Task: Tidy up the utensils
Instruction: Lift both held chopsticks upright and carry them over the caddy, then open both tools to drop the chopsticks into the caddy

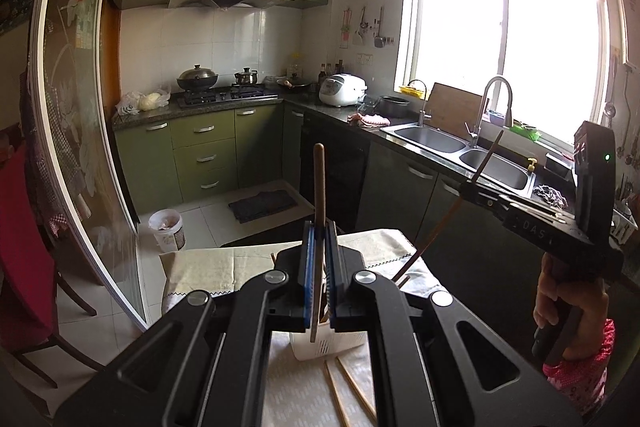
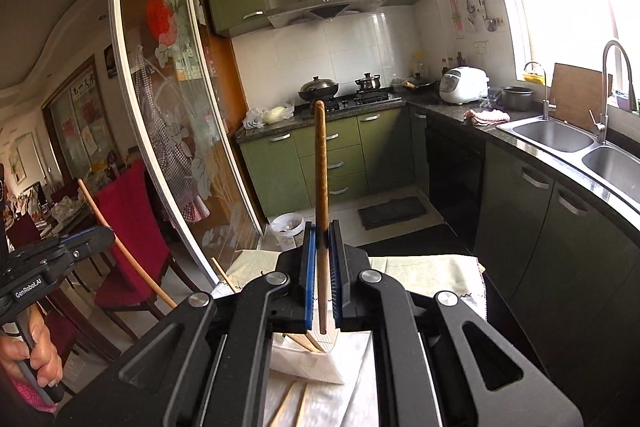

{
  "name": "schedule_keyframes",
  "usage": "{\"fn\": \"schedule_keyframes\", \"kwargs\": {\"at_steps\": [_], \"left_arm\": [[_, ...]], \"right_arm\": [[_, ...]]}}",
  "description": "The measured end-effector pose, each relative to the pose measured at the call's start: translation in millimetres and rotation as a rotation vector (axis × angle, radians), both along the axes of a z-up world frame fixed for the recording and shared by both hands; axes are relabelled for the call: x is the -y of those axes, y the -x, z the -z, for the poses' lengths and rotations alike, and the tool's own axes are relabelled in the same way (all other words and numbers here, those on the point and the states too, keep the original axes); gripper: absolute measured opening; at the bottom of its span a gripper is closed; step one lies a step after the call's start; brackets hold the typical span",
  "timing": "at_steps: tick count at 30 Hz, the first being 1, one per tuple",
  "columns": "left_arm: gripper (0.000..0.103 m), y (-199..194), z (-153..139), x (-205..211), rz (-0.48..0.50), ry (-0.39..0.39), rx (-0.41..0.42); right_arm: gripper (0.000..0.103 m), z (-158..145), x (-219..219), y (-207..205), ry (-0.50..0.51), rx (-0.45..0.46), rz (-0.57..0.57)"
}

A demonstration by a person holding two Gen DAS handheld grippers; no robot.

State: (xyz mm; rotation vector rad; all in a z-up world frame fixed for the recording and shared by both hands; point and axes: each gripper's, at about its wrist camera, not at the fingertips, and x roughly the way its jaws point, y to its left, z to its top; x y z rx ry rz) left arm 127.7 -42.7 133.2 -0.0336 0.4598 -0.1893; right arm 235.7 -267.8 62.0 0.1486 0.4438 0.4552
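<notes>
Kitchen, green cabinets, small cloth-covered table [image 1: 208, 271] in the foreground. White utensil holder [image 1: 332, 345] sits on the cloth, directly below and just ahead of both grippers, a few sticks already in it. Left gripper [image 1: 319, 247] is clamped on a wooden chopstick [image 1: 319, 195], long axis near vertical, lower tip over the holder mouth. Right gripper [image 2: 322, 247] likewise pinches its own chopstick [image 2: 321, 163] upright above the holder. Two loose chopsticks [image 1: 348, 387] lie flat on the cloth, nearer than the holder. Likely next: straight drop in.
</notes>
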Motion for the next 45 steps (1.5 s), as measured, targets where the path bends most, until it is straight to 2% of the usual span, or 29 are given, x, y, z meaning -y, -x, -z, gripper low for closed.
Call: {"fn": "schedule_keyframes", "kwargs": {"at_steps": [9,17,23,32,35,36,39,40,43,45], "left_arm": [[0.005,-39,11,7,-0.025,0.003,0.0],[0.005,-74,52,11,-0.037,-0.026,-0.116],[0.005,-86,77,10,-0.033,-0.033,-0.19],[0.005,-97,94,2,-0.025,-0.027,-0.251],[0.006,-99,96,2,-0.022,-0.024,-0.263],[0.009,-99,97,2,-0.017,-0.022,-0.267],[0.027,-94,96,2,-0.005,-0.013,-0.277],[0.03,-91,96,2,-0.001,-0.011,-0.28],[0.031,-76,101,3,0.005,-0.015,-0.314],[0.032,-66,114,3,0.015,-0.01,-0.377]], "right_arm": [[0.008,58,-27,-47,0.076,-0.14,-0.017],[0.008,93,-39,-61,0.109,-0.208,-0.046],[0.008,96,-40,-56,0.113,-0.206,-0.056],[0.009,73,-13,-8,0.057,-0.136,-0.07],[0.014,68,1,13,0.039,-0.113,-0.071],[0.014,67,5,20,0.033,-0.107,-0.072],[0.014,68,16,40,0.024,-0.096,-0.074],[0.015,69,19,47,0.026,-0.092,-0.073],[0.021,78,25,63,0.037,-0.11,-0.084],[0.022,89,30,70,0.043,-0.134,-0.082]]}}
